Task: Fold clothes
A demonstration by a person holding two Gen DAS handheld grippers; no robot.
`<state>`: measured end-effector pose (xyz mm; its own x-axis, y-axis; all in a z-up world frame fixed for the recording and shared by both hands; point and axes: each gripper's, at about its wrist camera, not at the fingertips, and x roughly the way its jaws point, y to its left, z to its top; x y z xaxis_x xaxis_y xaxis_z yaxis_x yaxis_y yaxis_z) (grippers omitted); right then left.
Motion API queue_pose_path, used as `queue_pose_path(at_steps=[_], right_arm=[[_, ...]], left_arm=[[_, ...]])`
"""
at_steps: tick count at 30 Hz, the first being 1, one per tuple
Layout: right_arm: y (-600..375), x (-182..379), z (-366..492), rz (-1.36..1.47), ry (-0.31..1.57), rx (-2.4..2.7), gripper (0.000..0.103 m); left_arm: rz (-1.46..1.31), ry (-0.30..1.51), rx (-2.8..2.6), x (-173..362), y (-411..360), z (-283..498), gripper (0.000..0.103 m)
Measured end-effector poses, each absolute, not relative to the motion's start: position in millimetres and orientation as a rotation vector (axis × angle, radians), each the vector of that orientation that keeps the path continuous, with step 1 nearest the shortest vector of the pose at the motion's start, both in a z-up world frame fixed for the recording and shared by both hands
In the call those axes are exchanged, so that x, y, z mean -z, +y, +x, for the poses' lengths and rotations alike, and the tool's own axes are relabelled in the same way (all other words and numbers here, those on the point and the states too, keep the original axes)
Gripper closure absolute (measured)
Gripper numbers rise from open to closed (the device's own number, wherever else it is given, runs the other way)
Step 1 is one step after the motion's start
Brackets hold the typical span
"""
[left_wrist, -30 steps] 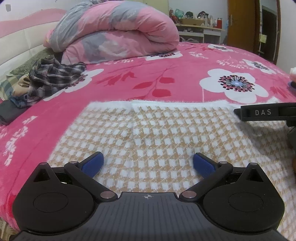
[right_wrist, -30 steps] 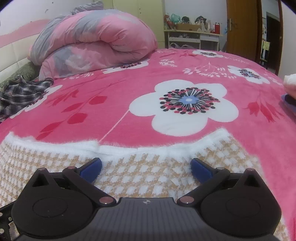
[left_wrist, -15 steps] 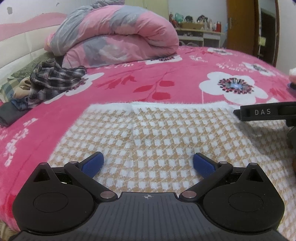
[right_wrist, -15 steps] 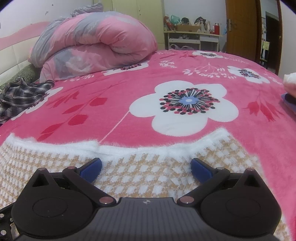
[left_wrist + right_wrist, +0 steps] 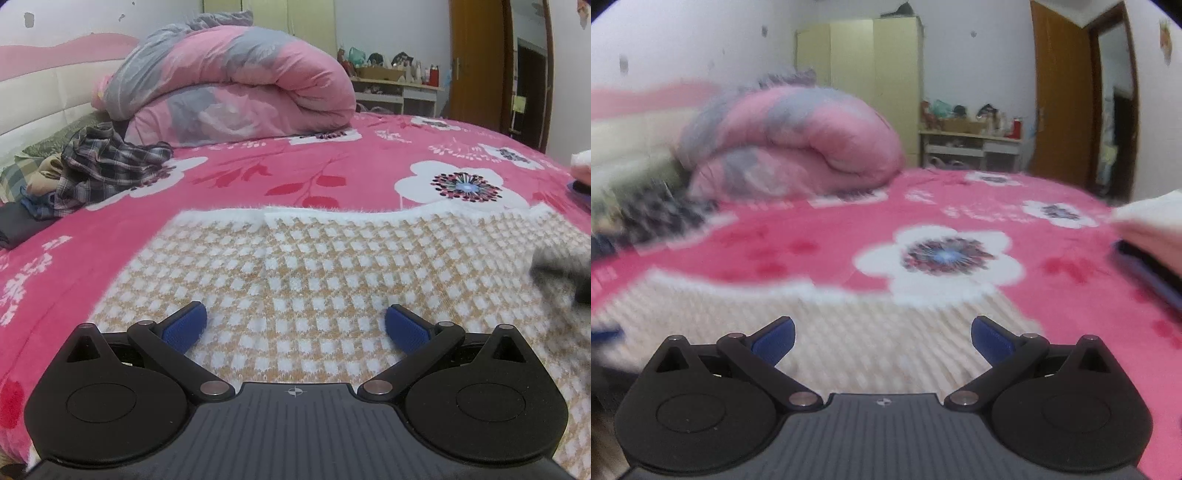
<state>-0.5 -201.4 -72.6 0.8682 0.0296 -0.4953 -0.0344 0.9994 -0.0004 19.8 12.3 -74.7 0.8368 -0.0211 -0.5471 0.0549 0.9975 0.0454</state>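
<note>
Tan-and-white checked knit garment (image 5: 332, 280): flat at the near edge of the pink floral bedspread (image 5: 332, 173), ready for folding. Left gripper (image 5: 294, 326), right gripper (image 5: 882, 334): jaws wide, empty, above it.

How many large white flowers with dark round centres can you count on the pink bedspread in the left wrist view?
2. One large white flower lies just beyond the checked sweater; a second sits farther back toward the door. Others may be hidden.
</note>
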Motion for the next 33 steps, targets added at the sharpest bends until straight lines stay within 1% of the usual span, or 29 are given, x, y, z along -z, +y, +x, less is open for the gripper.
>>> queue_pose_path(at_steps=[2, 5, 9, 12, 14, 19, 24, 28, 33], right_arm=[[-205, 90, 3, -0.016, 0.573, -0.033, 0.0], [-203, 85, 7, -0.028, 0.574, -0.038, 0.0], [-205, 85, 7, -0.01, 0.563, -0.05, 0.0], [-205, 86, 6, -0.008, 0.557, -0.051, 0.0], [-206, 89, 1, -0.006, 0.552, -0.051, 0.0], [-208, 83, -4, 0.001, 0.554, -0.056, 0.0], [-202, 66, -60, -0.038, 0.435, -0.1, 0.0], [-203, 99, -73, -0.089, 0.453, -0.091, 0.0], [-195, 80, -61, -0.117, 0.503, -0.078, 0.0]], left_arm=[[0.062, 0.568, 0.042, 73, 12, 18, 0.0], [0.042, 0.57, 0.077, 65, 17, 12, 0.0], [-0.002, 0.507, 0.179, 51, 25, -16, 0.0], [0.069, 0.535, 0.2, 65, 15, -27, 0.0], [0.099, 0.516, 0.166, 81, 10, -31, 0.0], [0.088, 0.517, 0.155, 80, 10, -29, 0.0], [0.087, 0.513, 0.154, 81, 10, -29, 0.0], [0.085, 0.499, 0.14, 84, 7, -33, 0.0], [0.077, 0.514, 0.141, 81, 9, -32, 0.0]])
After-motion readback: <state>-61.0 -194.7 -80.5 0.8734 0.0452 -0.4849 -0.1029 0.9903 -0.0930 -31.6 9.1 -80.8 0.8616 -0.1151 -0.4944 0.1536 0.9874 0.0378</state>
